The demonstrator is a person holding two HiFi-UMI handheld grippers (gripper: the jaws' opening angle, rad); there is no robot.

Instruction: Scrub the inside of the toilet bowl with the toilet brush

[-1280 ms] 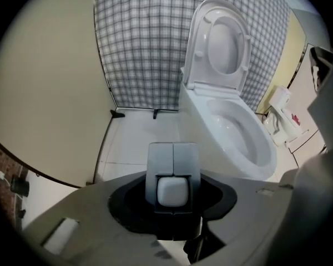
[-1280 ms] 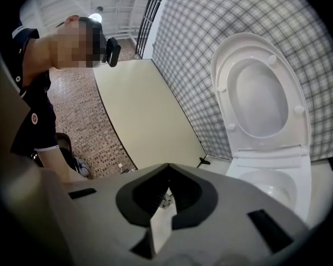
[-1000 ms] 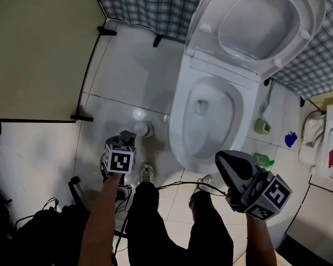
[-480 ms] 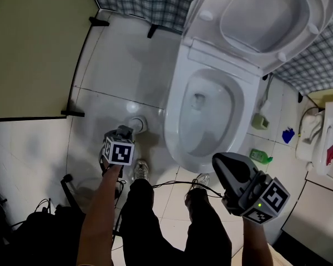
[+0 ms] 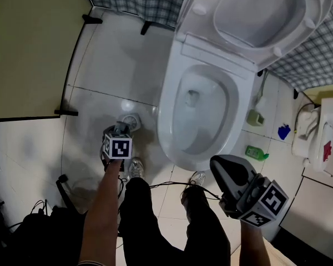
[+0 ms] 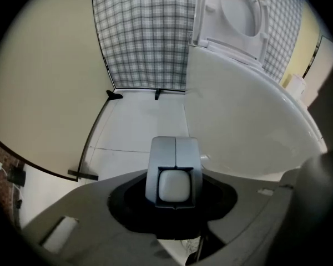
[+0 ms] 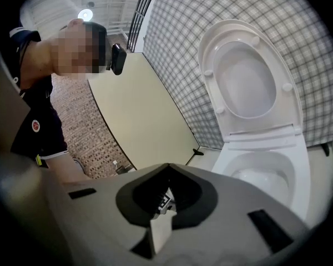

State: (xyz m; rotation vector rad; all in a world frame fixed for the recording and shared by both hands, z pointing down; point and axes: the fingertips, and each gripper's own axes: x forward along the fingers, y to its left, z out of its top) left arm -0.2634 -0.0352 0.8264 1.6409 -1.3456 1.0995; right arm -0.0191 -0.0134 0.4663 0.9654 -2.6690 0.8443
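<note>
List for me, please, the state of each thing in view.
Seat and lid: raised.
Toilet bowl: uncovered.
Toilet brush: standing in its green holder beside the toilet, untouched.
Green bottle: lying on the floor.
Left gripper: jaws together, empty.
Right gripper: nothing seen in it; jaw opening unclear.
</note>
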